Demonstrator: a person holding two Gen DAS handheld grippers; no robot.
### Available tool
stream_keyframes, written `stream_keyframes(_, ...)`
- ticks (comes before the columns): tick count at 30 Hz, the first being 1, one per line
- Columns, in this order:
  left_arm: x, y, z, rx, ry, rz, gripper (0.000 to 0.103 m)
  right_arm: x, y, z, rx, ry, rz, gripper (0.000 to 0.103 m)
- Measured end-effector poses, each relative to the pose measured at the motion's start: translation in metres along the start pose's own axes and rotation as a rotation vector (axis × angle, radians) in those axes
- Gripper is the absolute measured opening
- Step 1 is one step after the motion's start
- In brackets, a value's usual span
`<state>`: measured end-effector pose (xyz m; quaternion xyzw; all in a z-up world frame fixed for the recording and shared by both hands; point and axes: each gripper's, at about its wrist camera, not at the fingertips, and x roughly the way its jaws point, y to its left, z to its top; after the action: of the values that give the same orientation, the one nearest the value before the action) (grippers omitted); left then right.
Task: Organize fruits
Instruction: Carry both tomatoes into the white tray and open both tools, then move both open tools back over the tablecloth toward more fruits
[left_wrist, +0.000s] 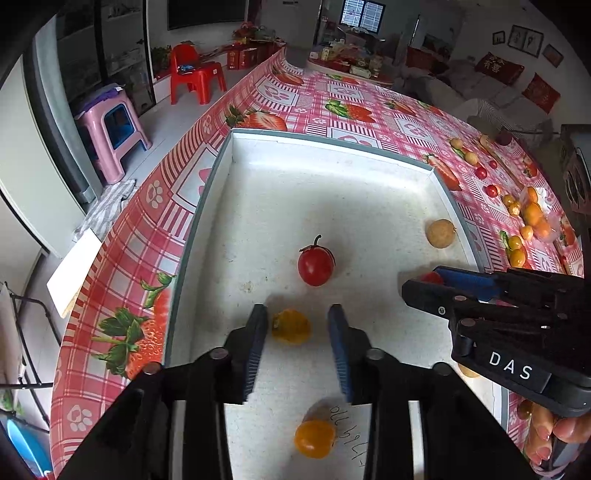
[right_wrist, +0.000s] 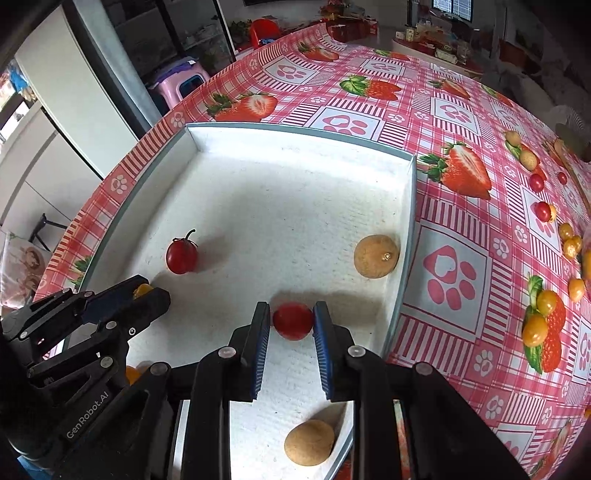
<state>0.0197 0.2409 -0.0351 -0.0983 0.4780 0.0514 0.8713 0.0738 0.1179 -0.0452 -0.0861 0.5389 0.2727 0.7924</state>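
A white tray (left_wrist: 236, 173) sits on the strawberry tablecloth. In it lie a red cherry tomato with a stem (left_wrist: 316, 263), a tan longan (left_wrist: 439, 233) by the right wall, a yellow fruit (left_wrist: 291, 326) and an orange fruit (left_wrist: 314, 438). My left gripper (left_wrist: 297, 325) is open, its fingers either side of the yellow fruit with gaps. My right gripper (right_wrist: 291, 320) is shut on a red cherry tomato (right_wrist: 293, 320) low over the tray floor. The right wrist view also shows the stemmed tomato (right_wrist: 181, 255), the longan (right_wrist: 376, 256) and a second longan (right_wrist: 309, 442).
Loose fruits lie on the cloth right of the tray: red tomatoes (right_wrist: 536, 182), yellow-orange fruits (right_wrist: 535, 330) and tan longans (right_wrist: 528, 160). A clear bag of orange fruits (left_wrist: 535, 214) is there too. The table edge curves at left, with plastic stools (left_wrist: 110, 129) beyond.
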Motion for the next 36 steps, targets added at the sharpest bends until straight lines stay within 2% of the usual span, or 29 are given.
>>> stream_keyframes(1, -0.003, 0.000, 0.000, -0.001, -0.021, 0.036, 0.067, -0.001, -0.001, 0.001, 0.008, 0.002, 0.006, 0.044)
stream_keyframes(2, -0.006, 0.002, 0.000, -0.003, -0.035, 0.038, 0.070, -0.004, -0.002, 0.001, 0.017, -0.006, -0.002, 0.047)
stream_keyframes(4, -0.008, 0.008, 0.001, -0.027, -0.025, 0.008, 0.070, -0.012, -0.005, 0.002, 0.031, -0.028, 0.008, 0.055)
stream_keyframes(5, -0.009, 0.010, 0.000, -0.036, -0.021, 0.002, 0.070, -0.017, -0.007, 0.002, 0.041, -0.038, 0.024, 0.061)
stream_keyframes(6, -0.010, 0.010, 0.000, -0.039, -0.021, 0.002, 0.070, -0.022, -0.009, 0.003, 0.052, -0.048, 0.033, 0.073)
stream_keyframes(8, -0.014, 0.008, -0.001, -0.033, -0.029, 0.014, 0.070, -0.035, -0.013, 0.002, 0.068, -0.085, 0.055, 0.077)
stream_keyframes(14, -0.033, -0.012, -0.005, 0.014, -0.062, -0.004, 0.070, -0.072, -0.033, -0.014, 0.092, -0.144, 0.036, 0.078)
stream_keyframes(19, -0.051, -0.042, -0.012, 0.081, -0.086, -0.035, 0.070, -0.098, -0.078, -0.047, 0.167, -0.157, -0.022, 0.079)
stream_keyframes(24, -0.069, -0.087, -0.025, 0.164, -0.100, -0.099, 0.070, -0.110, -0.129, -0.091, 0.270, -0.135, -0.096, 0.079)
stream_keyframes(29, -0.083, -0.143, -0.051, 0.276, -0.091, -0.160, 0.070, -0.116, -0.166, -0.134, 0.369, -0.111, -0.119, 0.079)
stream_keyframes(36, -0.082, -0.206, -0.097, 0.400, -0.065, -0.168, 0.070, -0.120, -0.179, -0.170, 0.355, -0.108, -0.148, 0.078)
